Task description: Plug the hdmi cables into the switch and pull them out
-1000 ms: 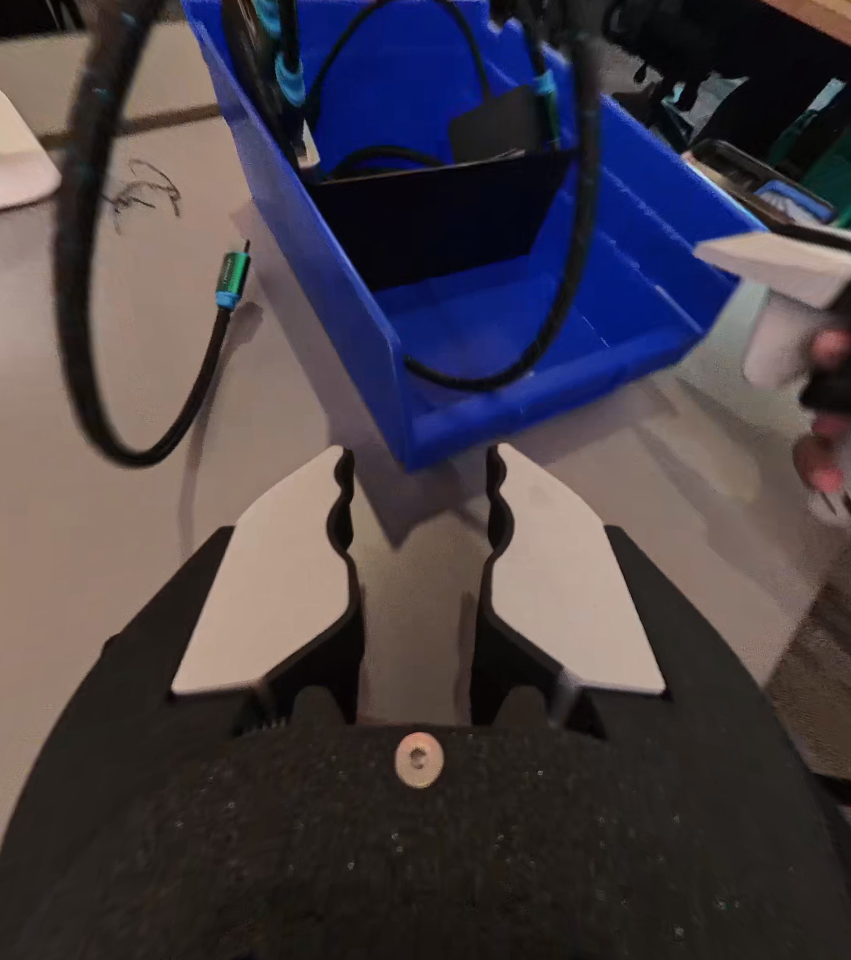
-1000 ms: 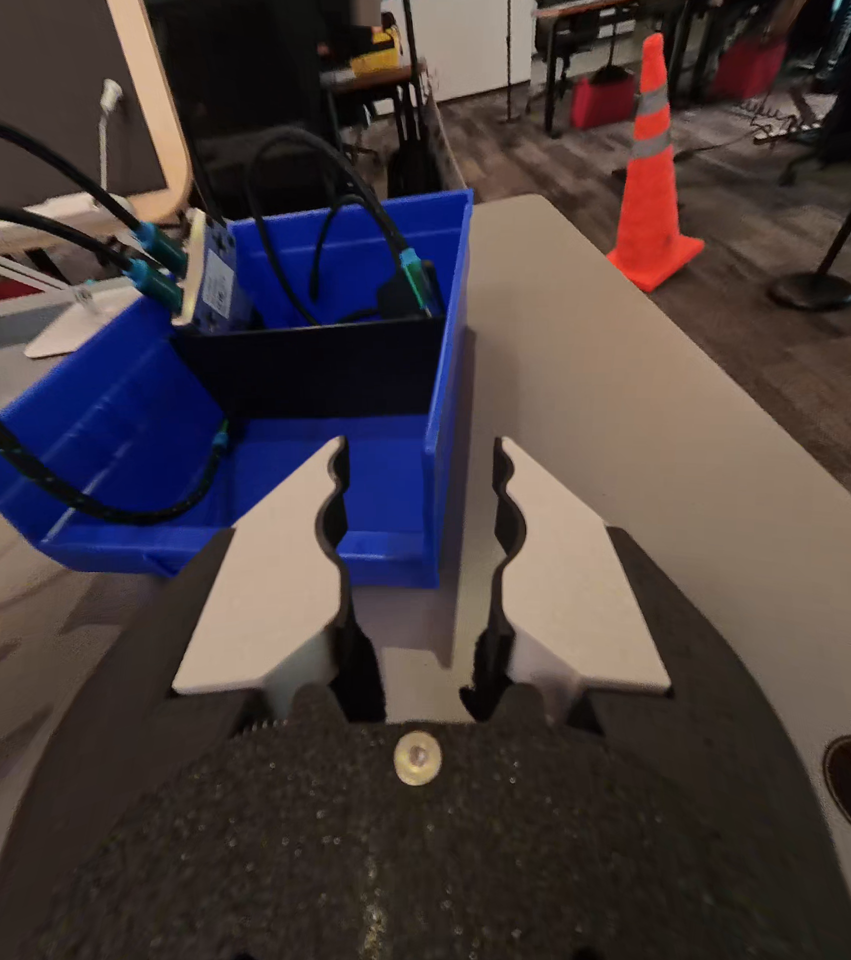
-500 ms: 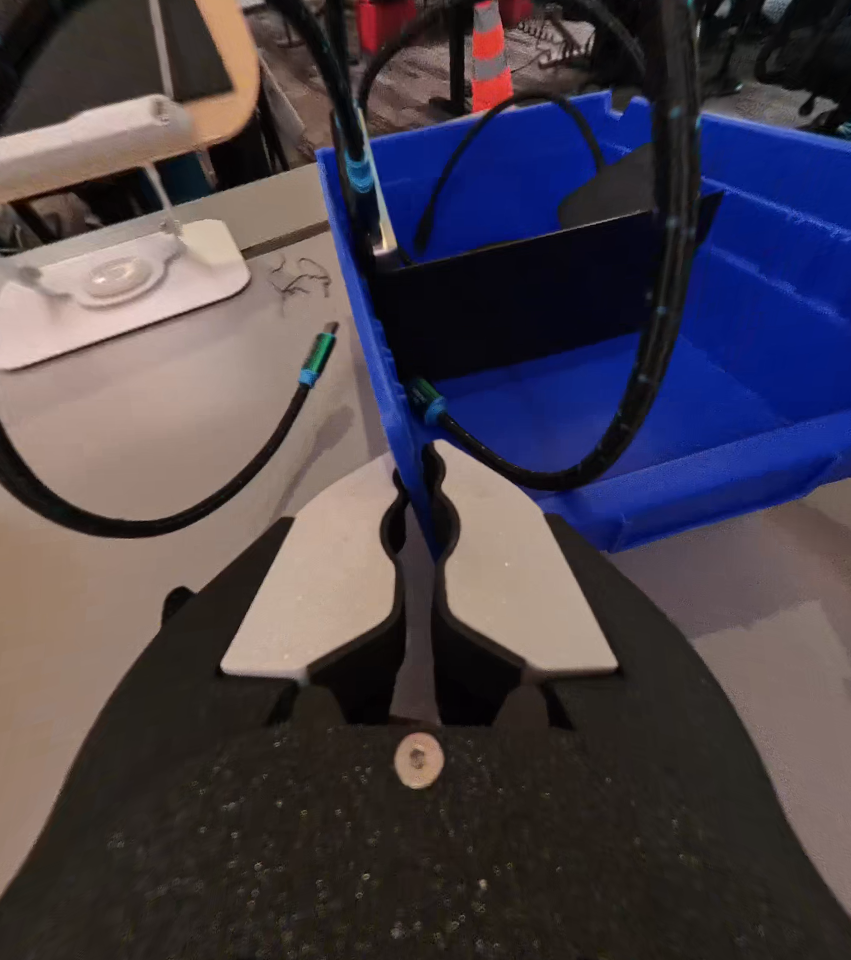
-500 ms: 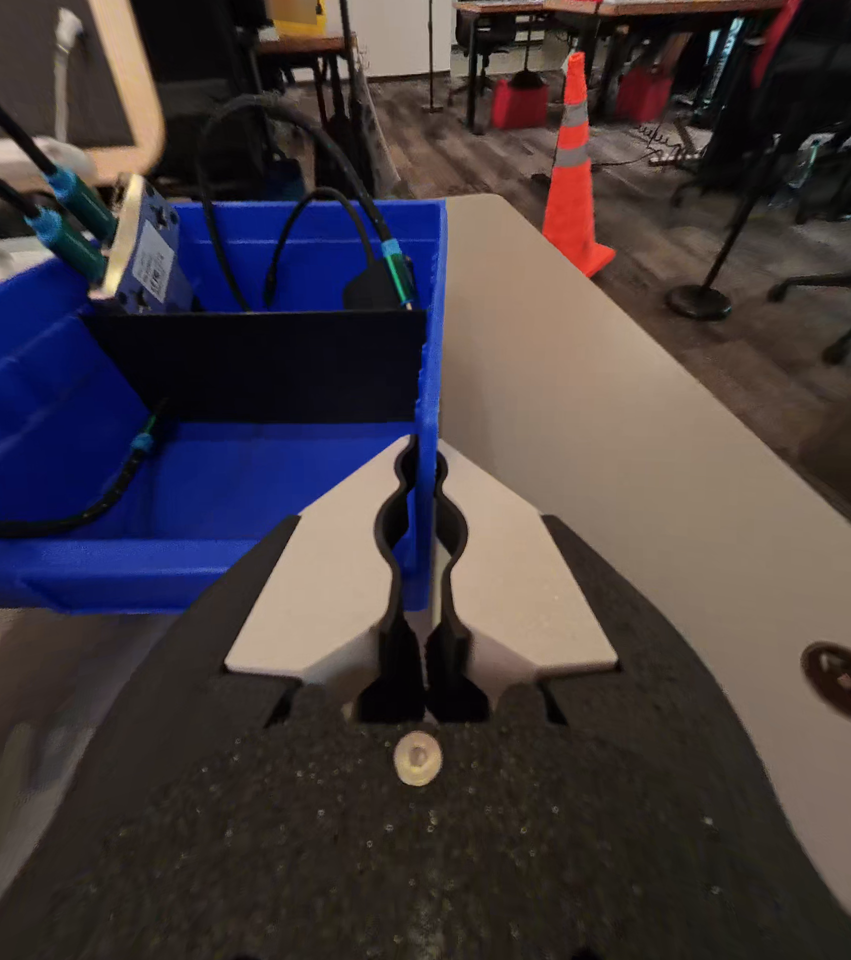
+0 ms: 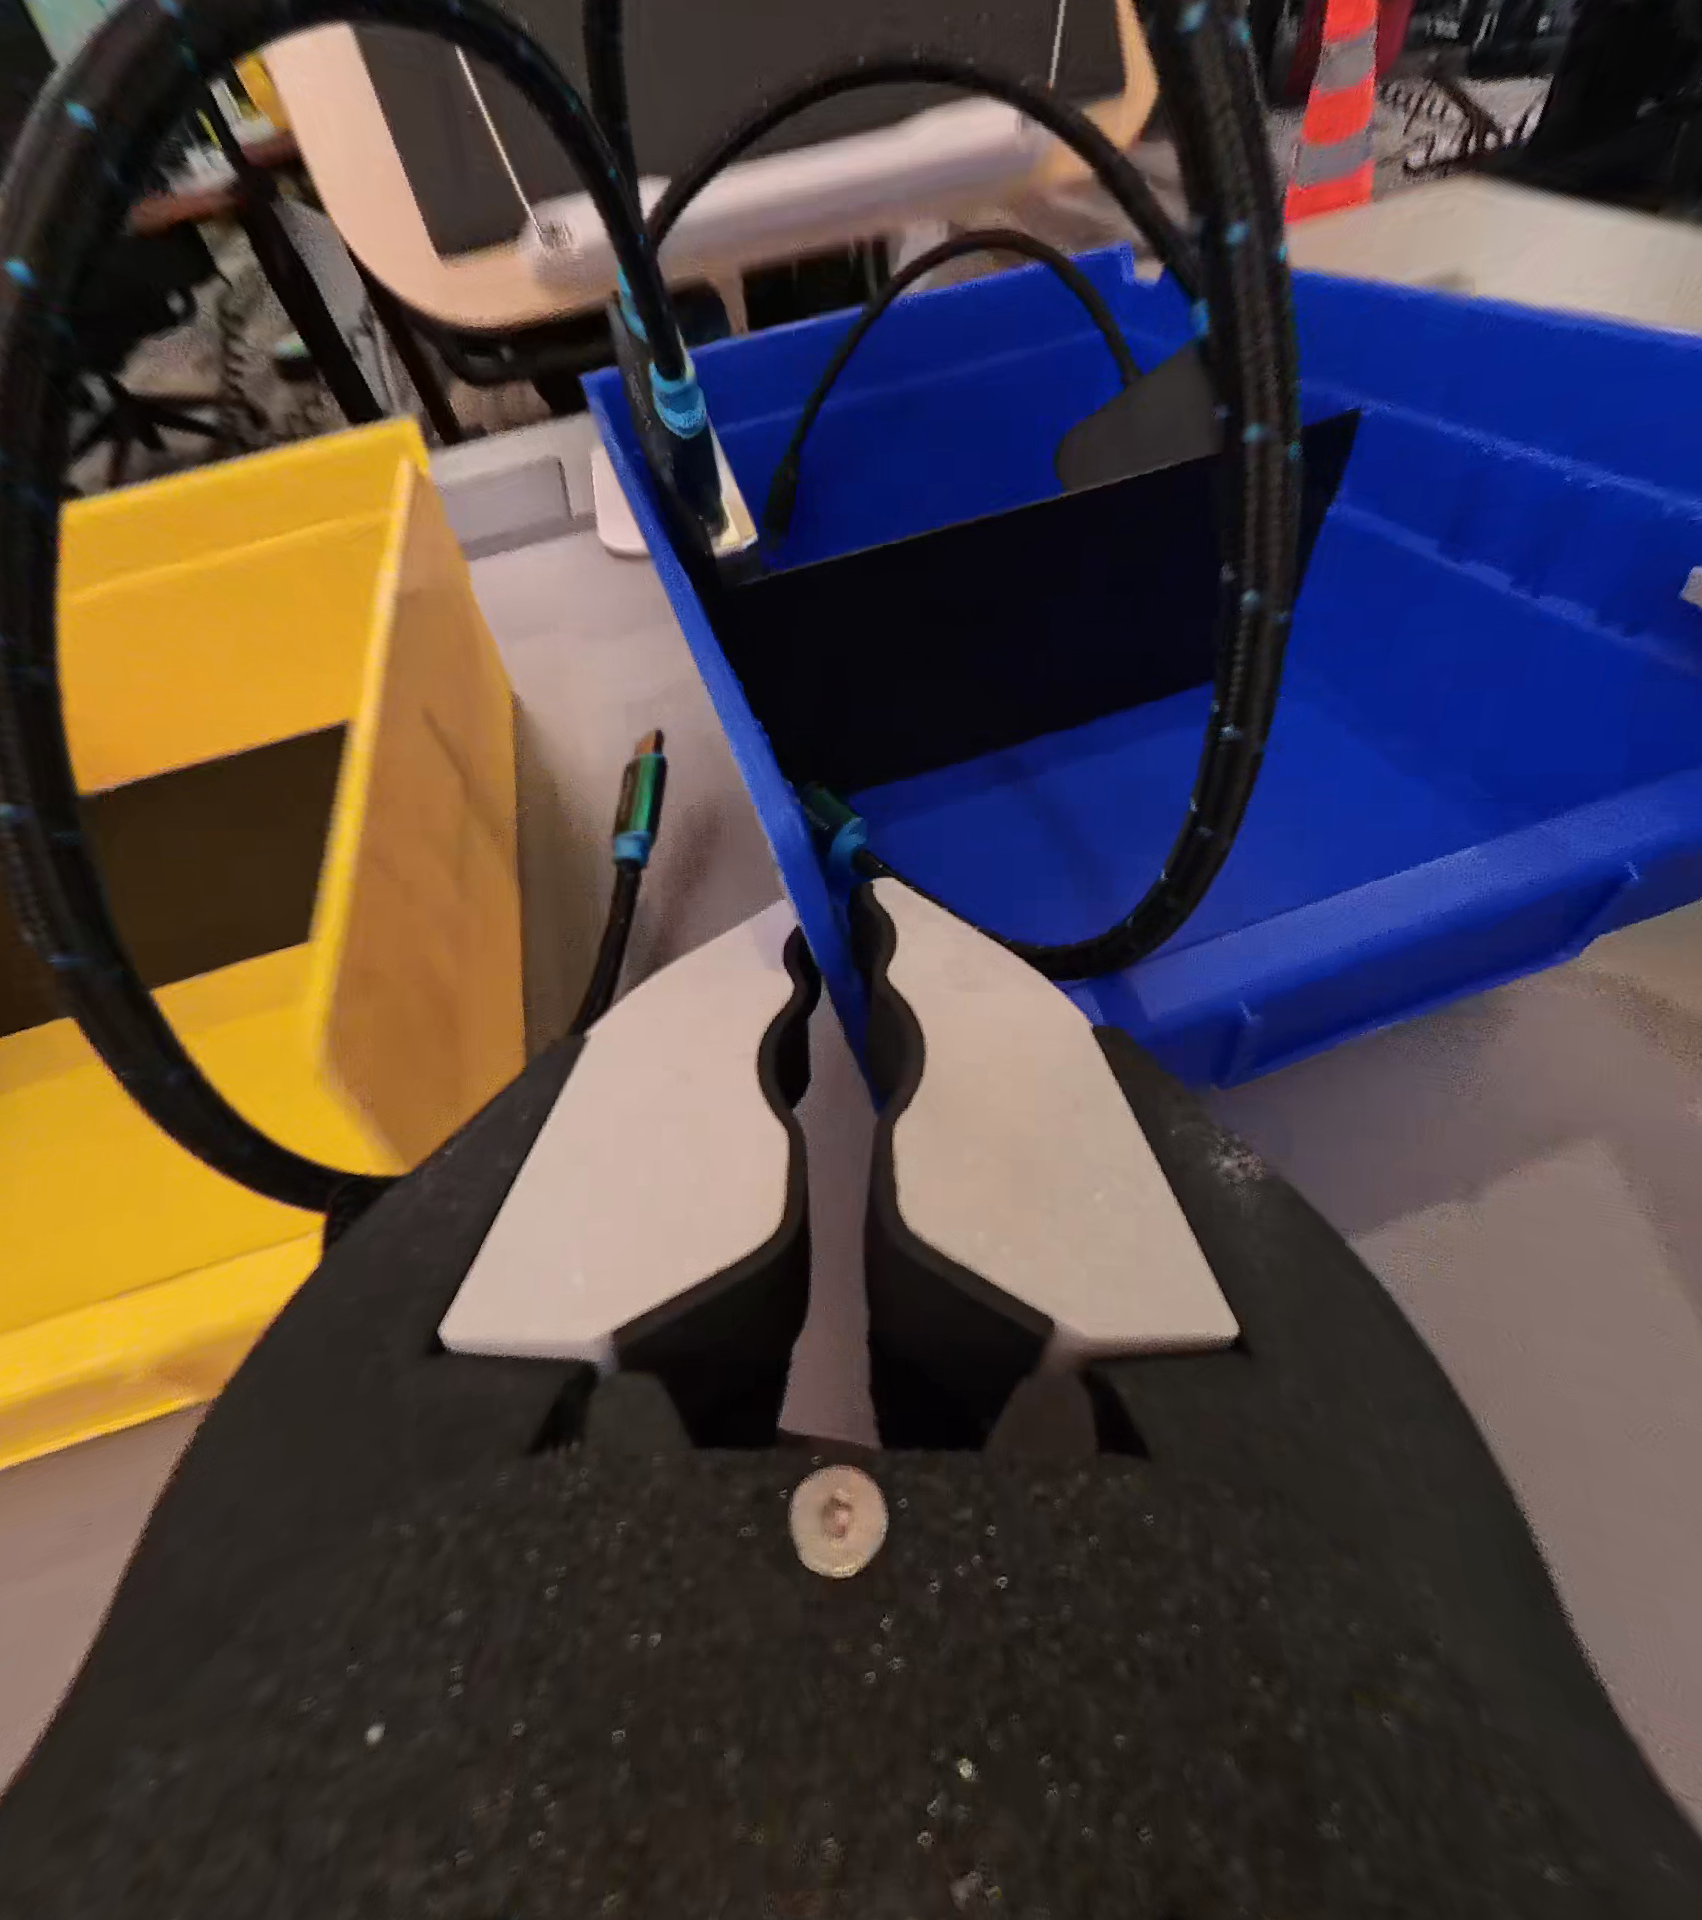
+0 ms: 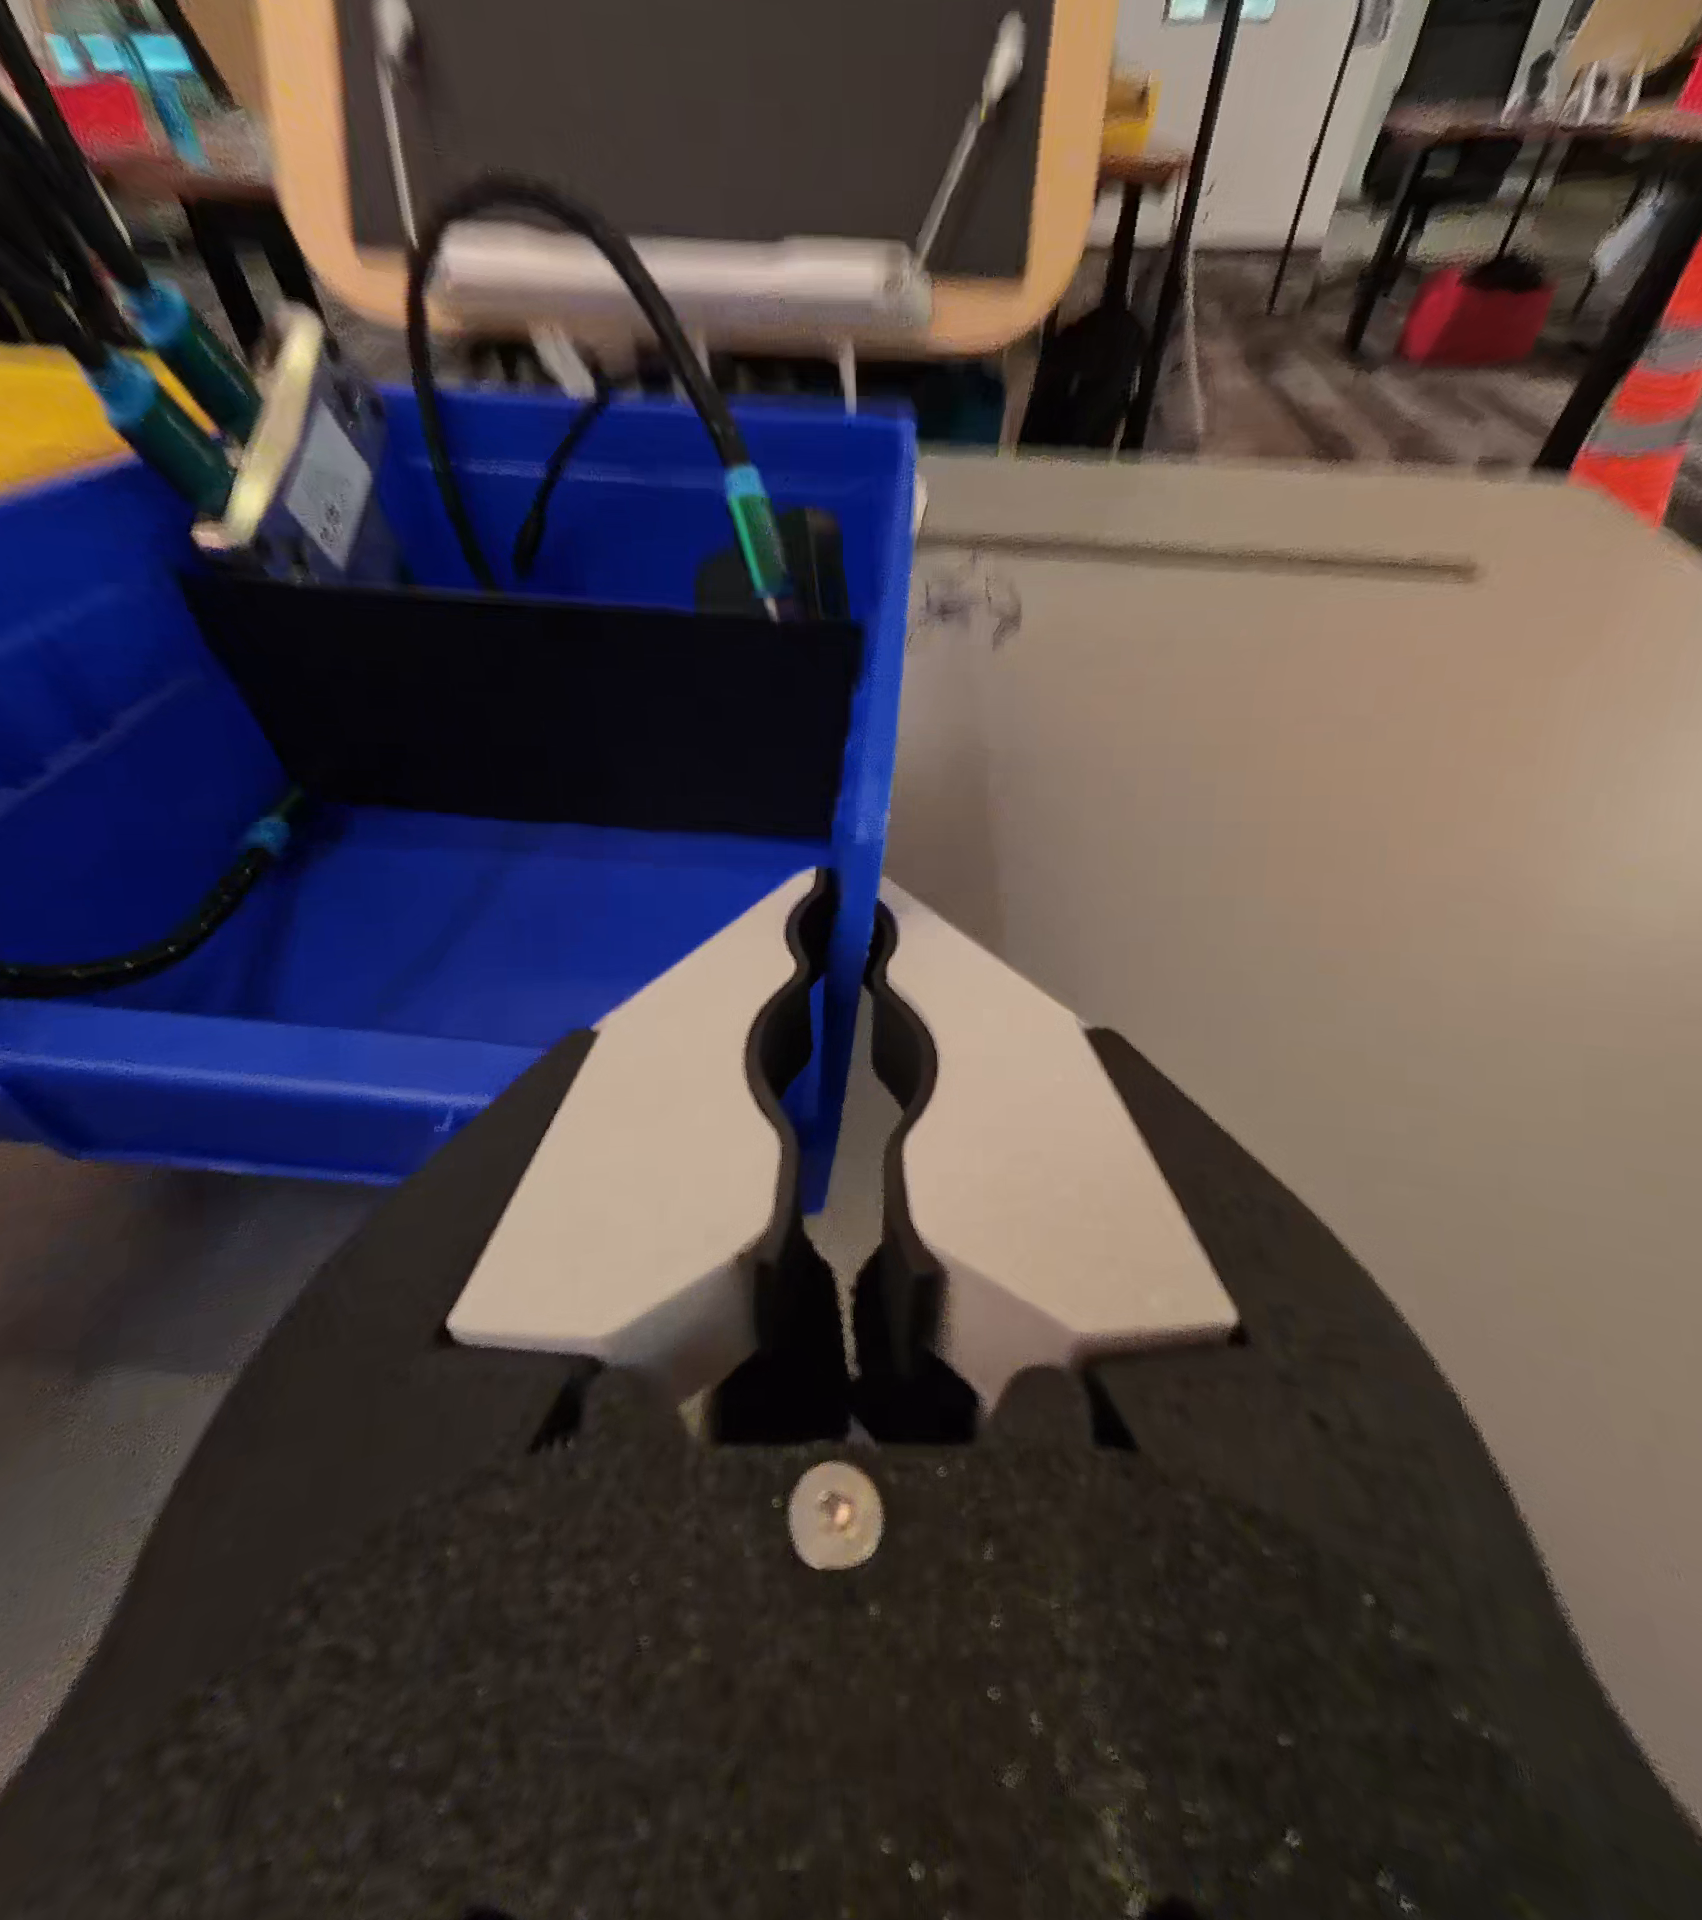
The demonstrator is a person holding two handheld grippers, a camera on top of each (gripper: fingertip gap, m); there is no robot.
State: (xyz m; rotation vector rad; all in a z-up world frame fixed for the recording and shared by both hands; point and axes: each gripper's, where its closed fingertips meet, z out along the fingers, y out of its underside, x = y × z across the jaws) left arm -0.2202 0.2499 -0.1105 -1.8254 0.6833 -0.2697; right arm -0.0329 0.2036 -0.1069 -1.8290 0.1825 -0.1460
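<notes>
A blue bin [image 5: 1449,935] with a black divider stands on the grey table. My left gripper [image 5: 831,914] is shut on its left wall near the front corner. My right gripper [image 6: 849,899] is shut on its right wall [image 6: 862,727]. The switch [image 6: 307,488], a small blue box with a silver face, leans in the back left compartment with two teal-ended braided cables plugged in. It shows edge-on in the left wrist view [image 5: 722,520]. One cable loop [image 5: 1231,727] hangs into the front compartment. Another cable's loose plug [image 5: 641,795] hangs left of the bin.
A yellow bin [image 5: 203,1039] stands close to the left of the blue bin. A black adapter [image 6: 795,561] with a green plug sits in the back right compartment. A chair [image 6: 681,156] stands behind the table. An orange cone [image 6: 1657,384] is on the floor, far right. The grippers' ends are close to 20 cm from one another.
Both grippers went from open in front of the bin to shut on its side walls. The views have swung since then, and the yellow bin has come into the left view.
</notes>
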